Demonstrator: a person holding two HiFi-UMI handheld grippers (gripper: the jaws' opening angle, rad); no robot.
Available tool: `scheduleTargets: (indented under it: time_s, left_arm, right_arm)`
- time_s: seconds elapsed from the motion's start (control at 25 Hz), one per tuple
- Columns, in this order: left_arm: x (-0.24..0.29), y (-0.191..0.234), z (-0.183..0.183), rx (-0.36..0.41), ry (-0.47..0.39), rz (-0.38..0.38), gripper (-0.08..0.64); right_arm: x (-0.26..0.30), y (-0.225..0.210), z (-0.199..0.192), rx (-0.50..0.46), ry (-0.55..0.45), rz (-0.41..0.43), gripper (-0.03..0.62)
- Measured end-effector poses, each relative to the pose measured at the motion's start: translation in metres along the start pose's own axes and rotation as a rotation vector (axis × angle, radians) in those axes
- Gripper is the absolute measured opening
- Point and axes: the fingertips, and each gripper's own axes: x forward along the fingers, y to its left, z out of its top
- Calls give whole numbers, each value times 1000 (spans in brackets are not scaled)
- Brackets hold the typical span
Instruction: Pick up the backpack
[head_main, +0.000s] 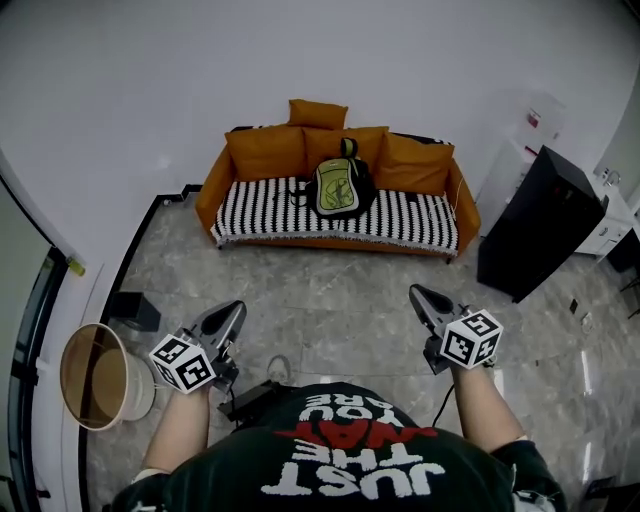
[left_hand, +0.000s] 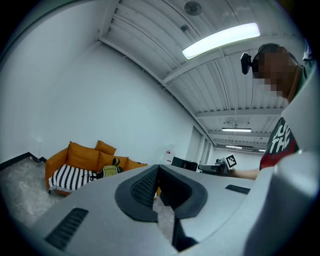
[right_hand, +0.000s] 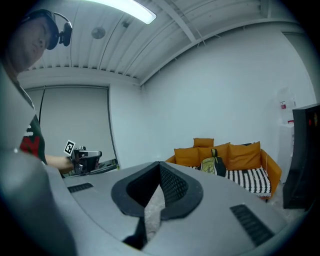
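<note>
Backpack (head_main: 338, 187) on sofa (head_main: 405, 216), far ahead; left gripper (head_main: 234, 310), right gripper (head_main: 416, 293) pinched closed, empty.

Wall: a plain white wall (head_main: 300, 50) is running behind the furniture, with dark skirting (head_main: 140, 235) edging its foot at the left.
Floor: grey marbled tiling (head_main: 340, 300) is catching glare at the right.
Sofa: an orange sofa (head_main: 215, 185) is standing against the wall.
Cushions: orange cushions (head_main: 265, 150) are leaning along the back, one perching above the rest.
Cover: a black-and-white striped cover (head_main: 260, 205) is lying across the seat.
Cabinet: a tall black cabinet (head_main: 540, 220) is standing just right of the sofa.
White unit: a white unit (head_main: 505, 165) is standing behind the cabinet.
Tub: a round tub (head_main: 95, 375), brown inside, is sitting on the floor at the left.
Ceiling: a ribbed white ceiling (left_hand: 150, 40) is spanning overhead.
Light: a strip light (left_hand: 220, 39) is glowing.
</note>
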Motion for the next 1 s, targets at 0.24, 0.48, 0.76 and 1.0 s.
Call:
scheduleTargets:
  time_s: [0.24,0.48,0.76,1.0]
  left_arm:
    - [72,115,15,-35,12,-37,11]
    - [171,253,86,-37,38,-120,12]
    - [264,357,145,-36,43,-139,12]
    - [345,395,136,-57,83,-141,11]
  right_arm:
    - [117,-39,27,-18,-14,-7,26]
    - [262,-83,79,4,-44,-38,26]
    - [358,-148,115,40,-21,-97,25]
    - [400,-230,121,70,-17,-124,25]
